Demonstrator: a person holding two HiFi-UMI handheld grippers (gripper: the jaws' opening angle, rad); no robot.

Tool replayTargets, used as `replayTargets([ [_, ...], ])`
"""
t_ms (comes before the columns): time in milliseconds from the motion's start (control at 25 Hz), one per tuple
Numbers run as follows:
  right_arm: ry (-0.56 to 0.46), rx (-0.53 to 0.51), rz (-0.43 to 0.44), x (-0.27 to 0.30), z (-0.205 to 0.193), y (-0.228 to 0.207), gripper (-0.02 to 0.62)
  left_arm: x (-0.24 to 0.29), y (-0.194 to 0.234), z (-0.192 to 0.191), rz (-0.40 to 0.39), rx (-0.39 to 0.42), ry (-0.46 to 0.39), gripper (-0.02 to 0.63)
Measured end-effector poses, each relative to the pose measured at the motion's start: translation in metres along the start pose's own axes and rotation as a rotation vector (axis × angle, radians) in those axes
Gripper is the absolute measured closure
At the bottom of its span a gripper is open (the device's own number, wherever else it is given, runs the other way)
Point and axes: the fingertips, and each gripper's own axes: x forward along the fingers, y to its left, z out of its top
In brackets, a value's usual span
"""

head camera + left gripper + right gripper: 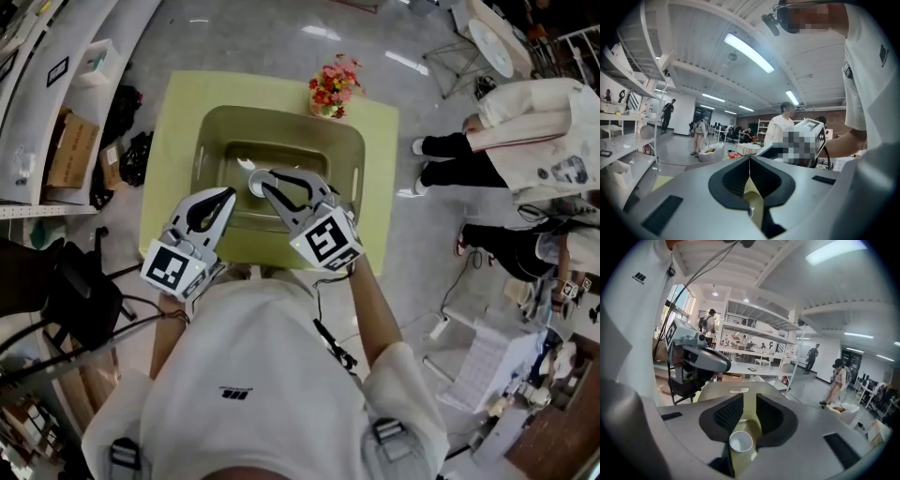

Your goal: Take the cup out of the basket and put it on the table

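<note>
Currently the cup (255, 185) sits inside the basket (281, 117), near the centre of the basket floor, upright with its mouth up, so its long axis is vertical. The basket is in the middle of the yellow-green tabletop (178, 122), with flowers (333, 86) at its 1 o'clock corner. In the head view the right tongs (267, 181) reach into the basket with their tips just beside the cup, which lies at roughly 10 o'clock from those tips. In the right gripper view the round rim shows at 6 o'clock, low in the slot between the jaws. The right tongs are parted only narrowly and the pads touch nothing, so they are not gripping. That slot looks too narrow for the cup body, so they will likely have to widen or take the cup by its rim. The left tongs (231, 193) are closed tip to tip and empty. They hover over the basket's near rim, with the cup at about 1 o'clock from them. The right hand is judged the nearer and the one lined up for the pick. There is no readable writing: only square marker patterns on each marker cube (326, 242) and a small shirt logo (234, 392), too small to read.
</note>
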Motion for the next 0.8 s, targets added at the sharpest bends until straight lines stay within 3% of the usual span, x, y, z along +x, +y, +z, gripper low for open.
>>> replayTargets([
  [480, 0.274, -0.17, 0.278, 0.065, -0.09, 0.012, 0.365, 0.009, 0.015, -0.005, 0.038, -0.019, 0.022, 0.594],
  [800, 0.417, -0.25, 0.381, 0.091, -0.141, 0.023, 0.275, 0.013, 0.019, -0.008, 0.041, -0.024, 0.028, 0.594],
])
